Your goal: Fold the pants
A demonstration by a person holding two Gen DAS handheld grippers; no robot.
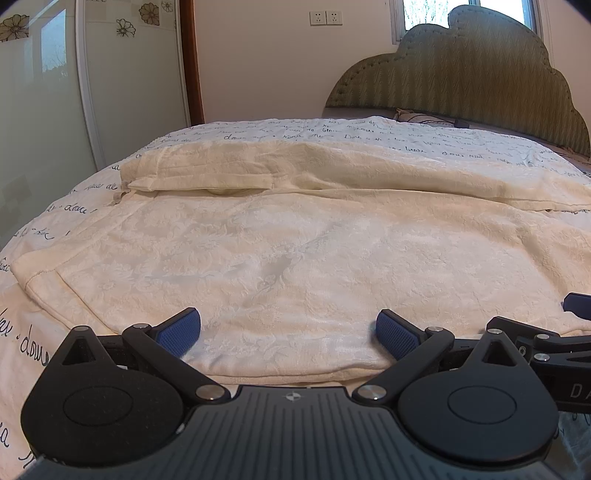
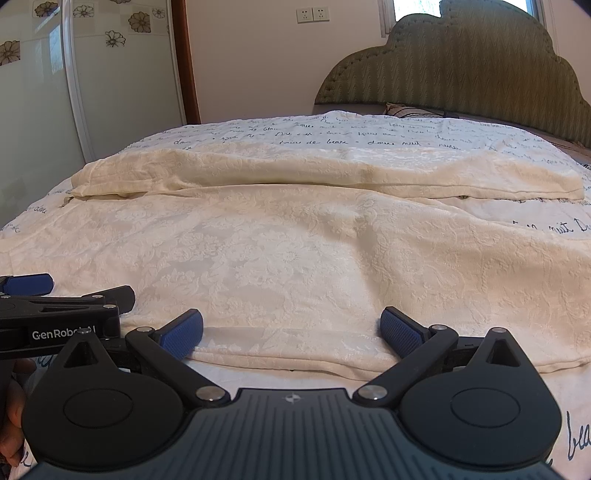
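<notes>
Cream patterned pants (image 1: 295,240) lie spread flat across the bed, one leg near me and the other leg (image 1: 258,166) behind it; they also show in the right wrist view (image 2: 295,251). My left gripper (image 1: 288,334) is open, its blue pads (image 1: 177,332) resting at the near hem edge of the pants. My right gripper (image 2: 291,332) is open just to the right of it, pads (image 2: 400,332) at the same near edge. Neither holds cloth. The right gripper shows at the left view's right edge (image 1: 576,306); the left gripper shows at the right view's left edge (image 2: 26,284).
The bed has a white cover with black handwriting print (image 1: 332,129). A green padded headboard (image 1: 480,74) stands at the back right with a pillow (image 1: 417,116) below it. A glass sliding door (image 1: 37,110) is on the left, wall sockets (image 1: 325,17) behind.
</notes>
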